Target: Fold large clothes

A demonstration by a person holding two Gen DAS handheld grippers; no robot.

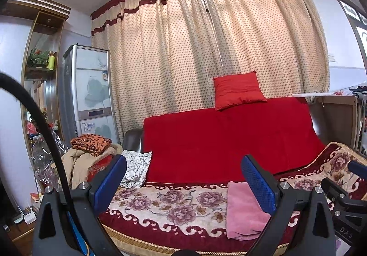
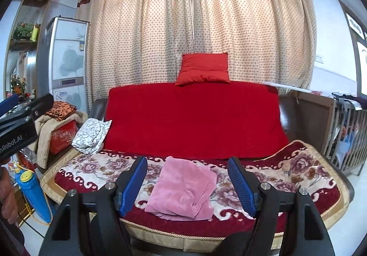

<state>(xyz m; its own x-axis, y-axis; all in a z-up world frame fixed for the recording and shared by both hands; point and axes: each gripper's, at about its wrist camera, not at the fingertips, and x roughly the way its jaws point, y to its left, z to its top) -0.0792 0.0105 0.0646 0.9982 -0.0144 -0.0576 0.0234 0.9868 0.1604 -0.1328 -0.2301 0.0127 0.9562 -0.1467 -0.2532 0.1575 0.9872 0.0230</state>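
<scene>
- In the right wrist view, the right gripper [image 2: 187, 183] is seen nearest, at 6 o'clock, with its blue pads [image 2: 242, 186] spread wide and nothing clasped between them.
- The pink garment [image 2: 183, 189], already folded into a rough rectangle, is framed between those parted jaws and lies on the sofa seat, untouched by either pad.
- The seat is covered by a floral blanket [image 2: 298, 171] with dark red scrollwork along its border.
- In the left wrist view, the left gripper [image 1: 183, 181] is seen at 6 o'clock, its jaws likewise released and empty.
- From that view the pink garment [image 1: 244, 210] is found at 5 o'clock, partly hidden behind the right-hand blue pad [image 1: 259, 183].
- The sofa back is draped with a red throw [image 2: 195, 118], and a red cushion [image 2: 203, 68] is propped on top of it at 12 o'clock, against the dotted curtain [image 2: 160, 26].
- A black-and-white patterned cloth [image 2: 91, 135] is slumped at 9 o'clock on the sofa's end.
- Beyond it a tan coat [image 2: 44, 132] and an orange patterned bundle [image 2: 60, 109] are heaped over a red box [image 2: 63, 139].
- A tall floor-standing appliance with a flower print [image 2: 67, 60] is placed at 10 o'clock.
- A blue bottle with a yellow cap [image 2: 32, 194] is seen at 8 o'clock on the floor.
- The left gripper's body [image 2: 25, 116] is caught at 9 o'clock in the right wrist view.
</scene>
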